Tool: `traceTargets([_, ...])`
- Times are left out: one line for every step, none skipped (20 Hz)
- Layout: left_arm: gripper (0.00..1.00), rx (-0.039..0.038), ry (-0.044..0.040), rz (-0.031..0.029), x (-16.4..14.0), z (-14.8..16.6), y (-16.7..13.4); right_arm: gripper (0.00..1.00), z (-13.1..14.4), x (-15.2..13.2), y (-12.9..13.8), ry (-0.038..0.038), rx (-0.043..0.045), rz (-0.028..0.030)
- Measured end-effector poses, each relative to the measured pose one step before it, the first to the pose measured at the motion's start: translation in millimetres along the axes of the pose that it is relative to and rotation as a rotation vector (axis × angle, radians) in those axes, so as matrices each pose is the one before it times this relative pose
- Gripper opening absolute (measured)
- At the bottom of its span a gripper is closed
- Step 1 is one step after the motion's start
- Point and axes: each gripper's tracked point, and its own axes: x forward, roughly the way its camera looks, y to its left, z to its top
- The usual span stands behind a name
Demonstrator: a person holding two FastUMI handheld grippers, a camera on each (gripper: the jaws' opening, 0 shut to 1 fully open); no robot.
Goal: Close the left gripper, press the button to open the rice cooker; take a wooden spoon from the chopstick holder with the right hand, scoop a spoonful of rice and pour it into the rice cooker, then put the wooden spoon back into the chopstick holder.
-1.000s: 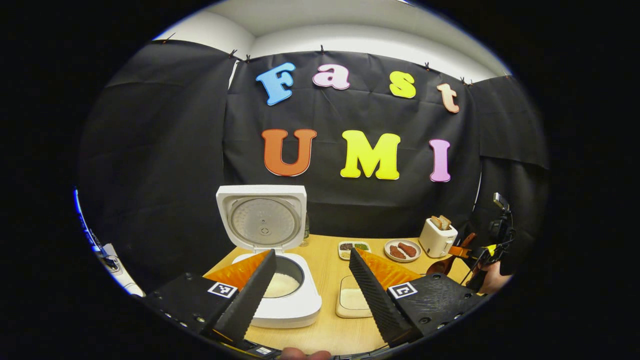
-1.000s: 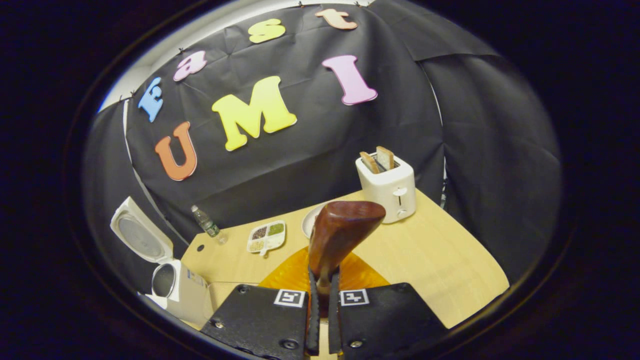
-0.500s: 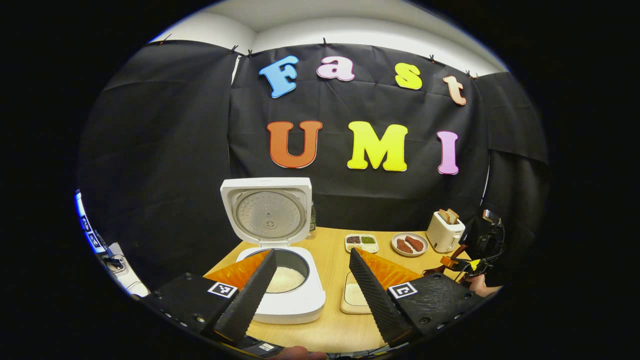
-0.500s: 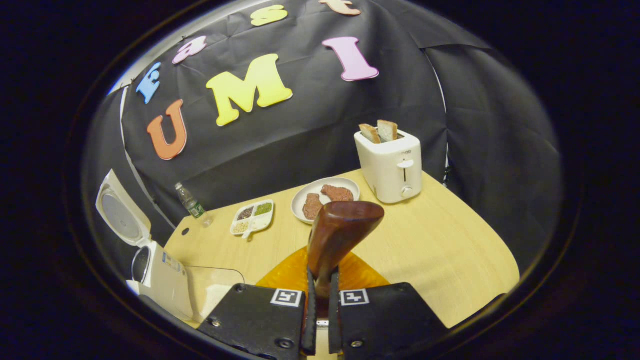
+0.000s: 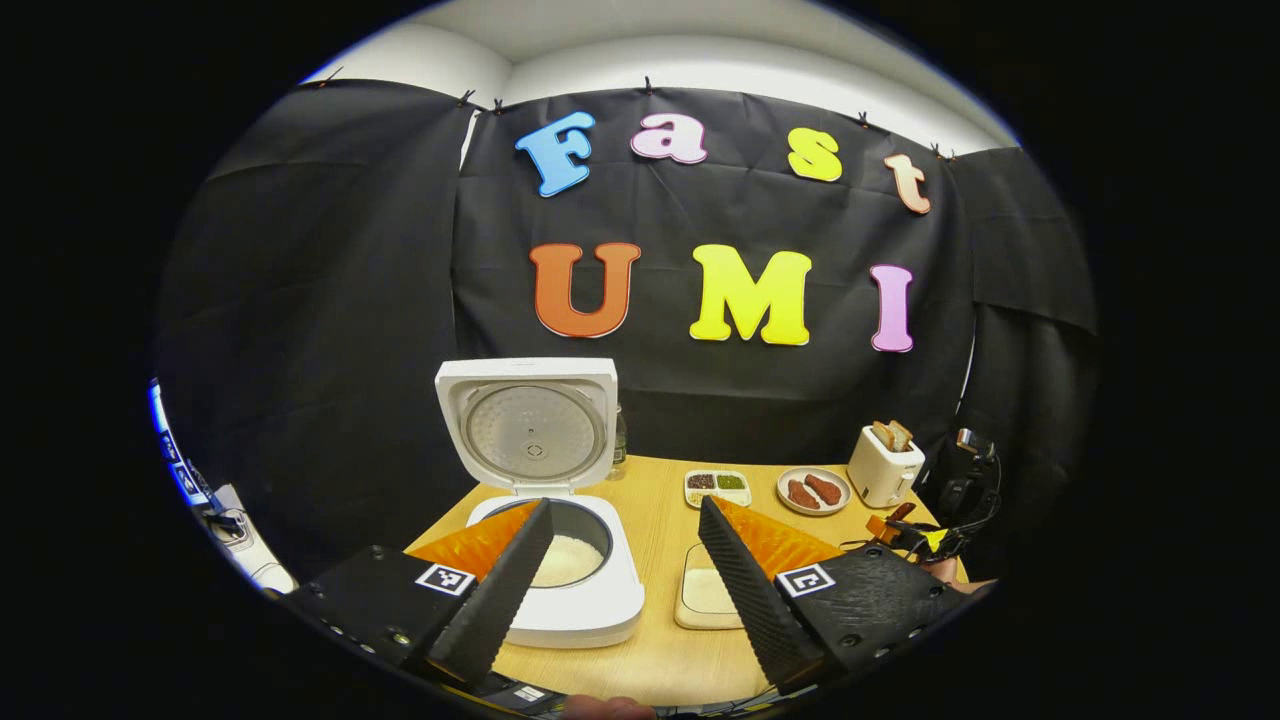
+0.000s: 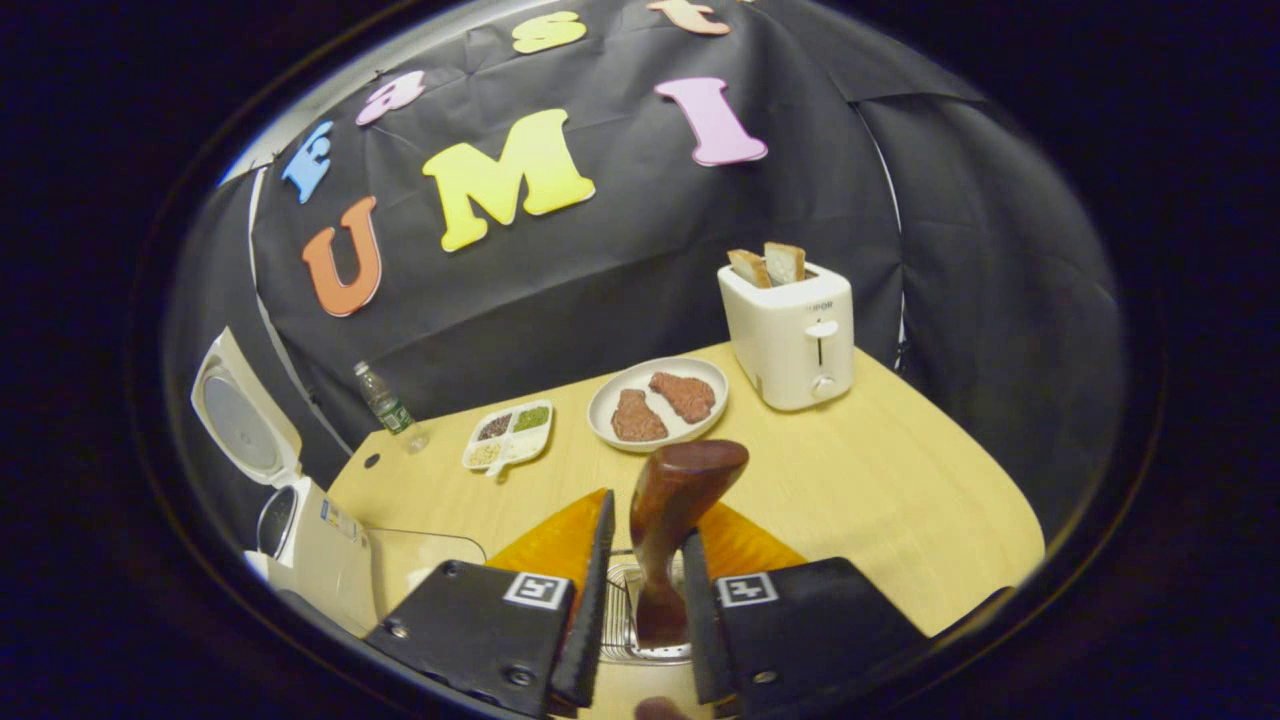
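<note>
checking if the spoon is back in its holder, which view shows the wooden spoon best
The right gripper view: the dark brown wooden spoon stands upright between the right gripper's parted fingers, its lower end inside the wire-mesh chopstick holder. The left gripper view shows that far gripper small and cluttered at the table's right edge; the spoon cannot be picked out clearly there.

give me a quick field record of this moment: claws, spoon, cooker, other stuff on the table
left claw: open, holding nothing, raised in front of the cooker
right claw: fingers parted, either side of the spoon handle
wooden spoon: standing in the wire chopstick holder, bowl end up
rice cooker: lid up, rice inside
rice tray: beside the cooker
table: toaster with bread, plate, divided dish, bottle
</note>
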Motion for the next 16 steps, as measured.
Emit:
traceTargets([0.94,-0.00454,-0.00728,-0.00517,-0.67,2.87,-1.05,0.59,7.17,-4.68,0.04,-0.01572,-0.00992,-0.0044])
traceTargets([0.94,-0.00364,-0.00989,-0.00532,0.05,3.34,-0.28,0.64,7.78,-7.17,-1.33,-0.0176,-0.00533,-0.00766])
traceTargets([0.94,-0.004,-0.01187,-0.00327,-0.33,3.84,-0.21,0.75,7.91,-5.94,-1.56,-0.01544,-0.0021,-0.00262])
traceTargets([0.94,-0.00451,-0.01144,-0.00462,-1.31,4.19,-0.04,0.8,8.52,-7.24,-2.1,-0.01984,-0.0008,-0.00836])
traceTargets([0.94,-0.0027,-0.01185,-0.00399,1.09,4.25,-0.2,0.88,10.65,-8.12,-2.61,-0.02273,-0.00299,-0.00935])
traceTargets([0.94,-0.00143,-0.01388,-0.0005,1.75,5.72,1.91,0.9,10.44,-7.5,-0.84,-0.021,-0.00565,-0.00605])
traceTargets([0.94,-0.0025,-0.01624,-0.00199,1.86,6.45,1.62,0.96,11.48,-8.83,0.24,-0.02047,-0.00494,-0.00114])
traceTargets([0.94,-0.00174,-0.02021,-0.00238,1.76,7.6,2.33,0.96,12.03,-8.8,1.7,-0.02141,-0.00564,0.00138])
traceTargets([0.94,0.00146,-0.01962,-0.00021,3.96,8.52,2.68,0.97,13.04,-9.0,2.26,-0.02325,-0.0129,0.00181])
traceTargets([0.94,0.0054,-0.01802,0.00102,4.66,9.09,4.16,0.96,12.89,-8.19,0.77,-0.02435,-0.01568,-0.00303])
traceTargets([0.94,0.00069,-0.01257,0.00141,4.79,6.81,4.31,0.98,10.97,-7.71,2.2,-0.02236,-0.01589,-0.00189])
traceTargets([0.94,-0.00045,-0.01544,0.00202,6.48,9.43,5.67,1.0,13.46,-9.61,4.75,-0.02668,-0.01614,0.00421])
traceTargets([0.94,-0.00107,-0.01299,0.00602,6.99,10.18,6.45,1.0,13.1,-9.49,5.55,-0.02505,-0.02304,0.00641])
traceTargets([0.94,-0.0002,-0.01089,0.01069,6.92,8.45,8.89,0.98,8.73,-7.52,3.99,-0.01766,-0.02368,0.00568])
traceTargets([0.94,-0.00234,-0.00633,0.0028,8.49,8.53,6.91,0.98,10.01,-8.11,4.81,-0.01516,-0.02262,0.007])
traceTargets([0.94,-0.0038,-0.00543,0.00392,8.02,7.76,6.6,0.98,8.36,-10.52,3.27,-0.00407,-0.00979,0.00669])
